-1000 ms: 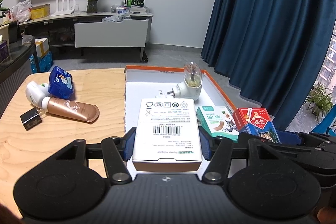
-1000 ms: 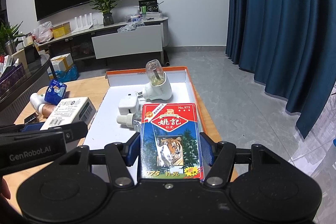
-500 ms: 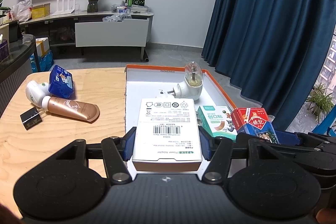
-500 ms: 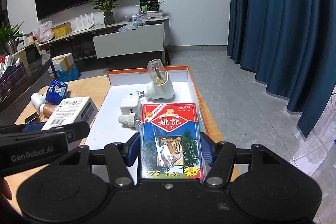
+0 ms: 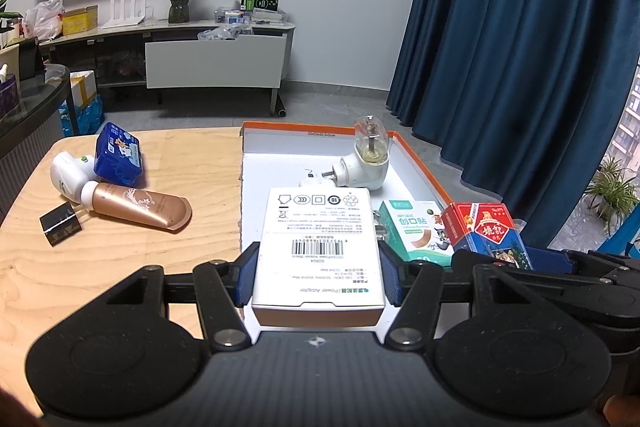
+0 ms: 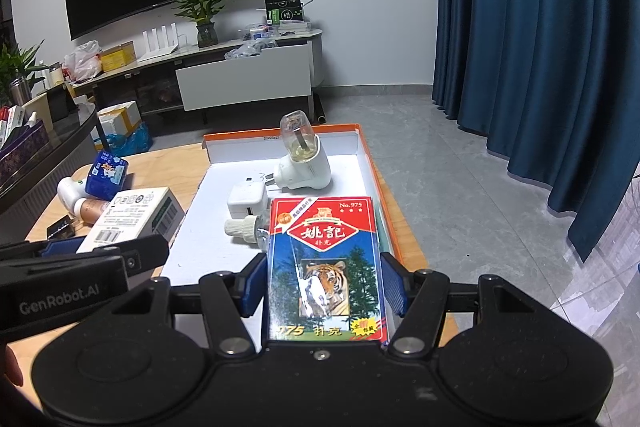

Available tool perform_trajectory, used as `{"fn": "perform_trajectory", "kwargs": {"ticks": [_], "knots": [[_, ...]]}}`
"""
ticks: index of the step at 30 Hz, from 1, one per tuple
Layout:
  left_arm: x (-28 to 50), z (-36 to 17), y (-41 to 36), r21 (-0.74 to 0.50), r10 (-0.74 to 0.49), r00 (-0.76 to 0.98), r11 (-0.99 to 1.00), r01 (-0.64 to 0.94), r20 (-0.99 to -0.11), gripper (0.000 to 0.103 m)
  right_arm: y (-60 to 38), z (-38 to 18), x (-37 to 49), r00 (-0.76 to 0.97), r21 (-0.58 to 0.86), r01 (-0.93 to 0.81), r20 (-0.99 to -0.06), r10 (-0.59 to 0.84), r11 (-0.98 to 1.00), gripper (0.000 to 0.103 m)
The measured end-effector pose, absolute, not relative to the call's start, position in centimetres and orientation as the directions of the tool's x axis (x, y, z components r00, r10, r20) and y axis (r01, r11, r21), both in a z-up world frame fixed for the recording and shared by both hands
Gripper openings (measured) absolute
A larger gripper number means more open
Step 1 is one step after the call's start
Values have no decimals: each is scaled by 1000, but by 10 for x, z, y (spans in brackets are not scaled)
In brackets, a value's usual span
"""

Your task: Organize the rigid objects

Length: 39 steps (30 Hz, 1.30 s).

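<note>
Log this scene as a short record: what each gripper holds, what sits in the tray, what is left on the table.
left gripper: shut on white box, held over the tray's near end
right gripper: shut on card pack, held over the tray's near end
tray: white inside, orange rim; holds plug-in vaporizer, white charger, green plaster box
table: blue packet, gold tube, white bottle, black cube, all left of the tray

pale grained wood table (image 5: 100,267), matt white cardboard tray (image 5: 280,167), glossy card box (image 6: 326,267)
</note>
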<state>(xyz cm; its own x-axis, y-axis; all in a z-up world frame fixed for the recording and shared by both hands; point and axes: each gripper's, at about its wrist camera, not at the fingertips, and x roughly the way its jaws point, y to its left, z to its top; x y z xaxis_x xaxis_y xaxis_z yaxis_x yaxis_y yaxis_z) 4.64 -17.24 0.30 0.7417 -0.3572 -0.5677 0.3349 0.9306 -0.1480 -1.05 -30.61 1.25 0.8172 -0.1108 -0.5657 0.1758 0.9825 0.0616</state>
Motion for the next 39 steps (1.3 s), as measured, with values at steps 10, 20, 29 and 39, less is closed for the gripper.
{"fn": "perform_trajectory", "kwargs": {"ticks": [10,20,29,39], "knots": [[47,0,-174,-148,-356,738,931,334,-574,60,-306,12,-10,817,62,175,-567,-110,983,71],[48,-1,-174,-149,-355,735,931,333,-577,60,-305,11,-10,816,61,172,-568,-107,983,71],[47,-2,-174,-149,-352,735,933,329,-580,60,-304,11,-10,815,60,171,-570,-107,983,71],[48,-3,-175,-151,-352,732,933,328,-583,60,-305,11,-9,814,61,171,-571,-106,983,71]]}}
